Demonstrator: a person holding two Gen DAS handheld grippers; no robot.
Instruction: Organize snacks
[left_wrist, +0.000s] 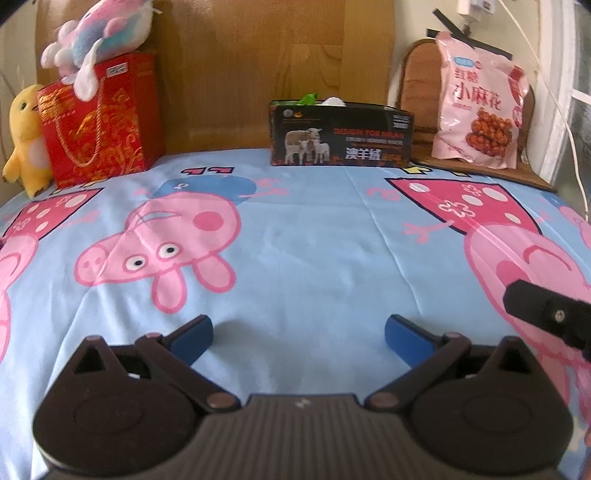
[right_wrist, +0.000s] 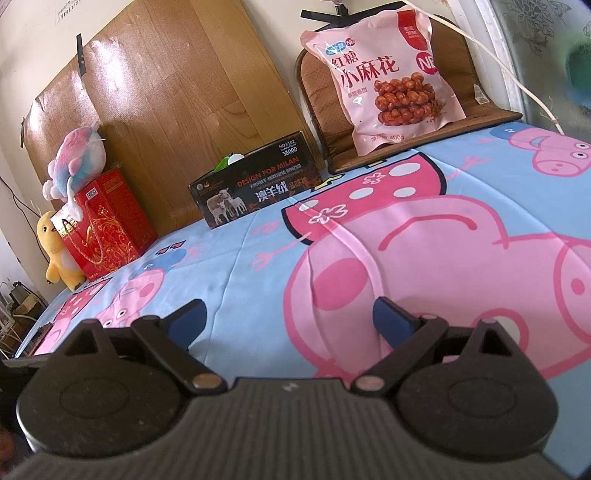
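A pink snack bag (left_wrist: 480, 107) of twisted dough sticks leans upright against a brown cushion at the far right; it also shows in the right wrist view (right_wrist: 384, 74). A black box (left_wrist: 341, 134) with sheep printed on it stands at the back middle, with small green and white items poking out of its top; it also shows in the right wrist view (right_wrist: 255, 181). My left gripper (left_wrist: 298, 334) is open and empty, low over the blue cartoon bedsheet (left_wrist: 314, 236). My right gripper (right_wrist: 290, 321) is open and empty over the sheet (right_wrist: 258, 266); part of it shows in the left wrist view (left_wrist: 550, 314).
A red gift bag (left_wrist: 96, 122) stands at the back left with a pastel plush (left_wrist: 99, 29) on top and a yellow plush chick (left_wrist: 26, 136) beside it. A wooden headboard (left_wrist: 258, 55) runs behind. A white cable (right_wrist: 498, 62) hangs at the right wall.
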